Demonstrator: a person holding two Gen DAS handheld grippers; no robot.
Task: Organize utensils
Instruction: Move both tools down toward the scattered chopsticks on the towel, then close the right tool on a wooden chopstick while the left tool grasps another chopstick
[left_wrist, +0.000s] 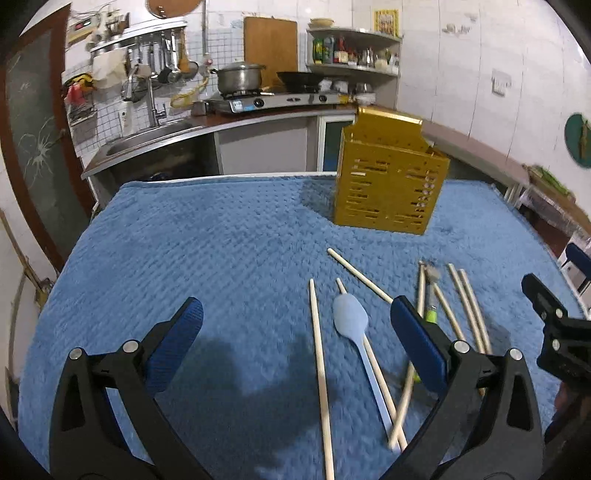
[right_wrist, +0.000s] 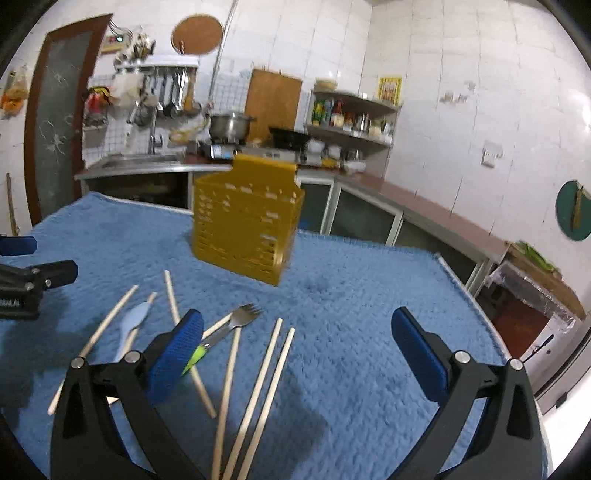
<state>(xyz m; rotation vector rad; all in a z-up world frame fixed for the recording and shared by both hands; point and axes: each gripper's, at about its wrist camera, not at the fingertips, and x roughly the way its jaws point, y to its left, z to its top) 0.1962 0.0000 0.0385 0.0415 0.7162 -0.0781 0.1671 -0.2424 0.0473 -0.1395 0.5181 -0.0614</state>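
Both claws hang wide and empty over the blue quilted cloth (left_wrist: 147, 240), the left gripper (left_wrist: 295, 343) and right gripper (right_wrist: 297, 350) each short of the yellow slotted caddy (right_wrist: 245, 225), which stands upright at the cloth's far side. Nothing looks sorted yet, so I judge the first pick is in hand: one claw must drop and close on a single piece, then carry it to the caddy. Well in front of the caddy lie wooden chopsticks (right_wrist: 271, 373), crossed over a pale blue spoon (left_wrist: 351, 317) and a green-handled fork (right_wrist: 242, 317), so overlaps may hamper a clean grasp.
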